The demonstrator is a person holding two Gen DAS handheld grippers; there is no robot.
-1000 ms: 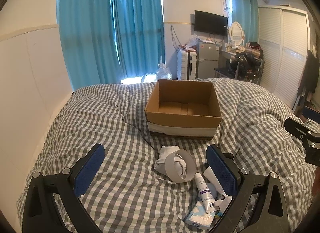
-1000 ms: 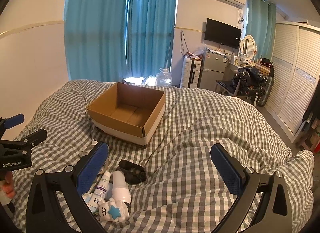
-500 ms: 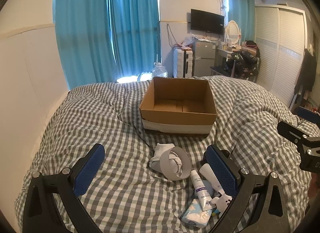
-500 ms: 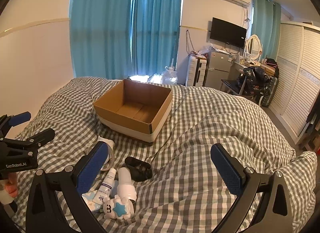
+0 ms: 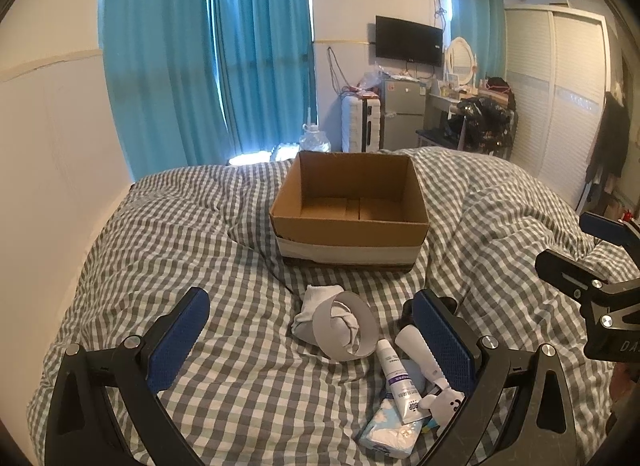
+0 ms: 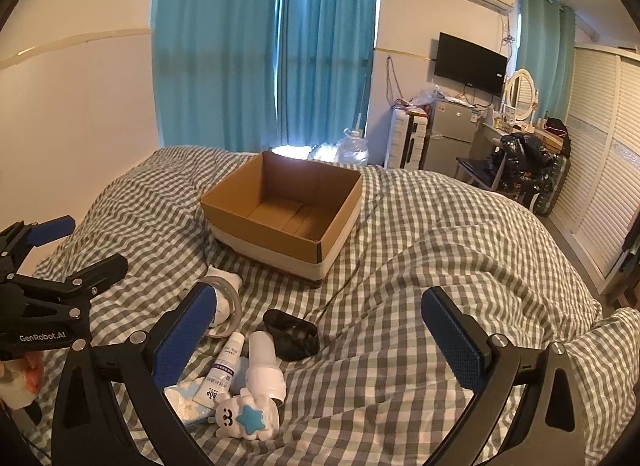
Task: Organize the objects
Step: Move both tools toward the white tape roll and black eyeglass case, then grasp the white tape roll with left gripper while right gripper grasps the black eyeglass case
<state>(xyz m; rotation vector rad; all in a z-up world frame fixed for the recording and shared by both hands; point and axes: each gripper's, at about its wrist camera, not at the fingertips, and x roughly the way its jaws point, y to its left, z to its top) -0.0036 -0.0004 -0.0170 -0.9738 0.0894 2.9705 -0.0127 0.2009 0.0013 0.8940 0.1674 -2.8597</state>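
- My left tongs (image 5: 310, 340) are spread wide and grip nothing; they hover over the bed (image 5: 160, 234) with the rolled white socks (image 5: 320, 306) and the grey tape ring (image 5: 346, 326) lying between the pads.
- My right tongs (image 6: 334, 336) are likewise released and empty, with the small black object (image 6: 292, 332) on the quilt between the fingers.
- Close by sits the rest of the pile, touching or overlapping: a white tube (image 6: 224, 366) lying across a tissue pack (image 5: 390, 426), a white bottle (image 6: 266, 364), and a star-faced white toy (image 6: 246, 414).
- Beyond the pile stands the open cardboard box (image 5: 348, 242), empty as far as I can see, resting on a rumpled fold of quilt.
- I judge nothing is sorted yet; every item still has to go into the box.
- Risks: the quilt is soft, so pressing down may sink an item or pinch checked fabric along with it.
- The ring leans on the socks; grabbing one may drag or roll the other.
- The tube and bottle are smooth and round and could squirt from my pads.
- My tongs work close together over one pile and could knock each other.
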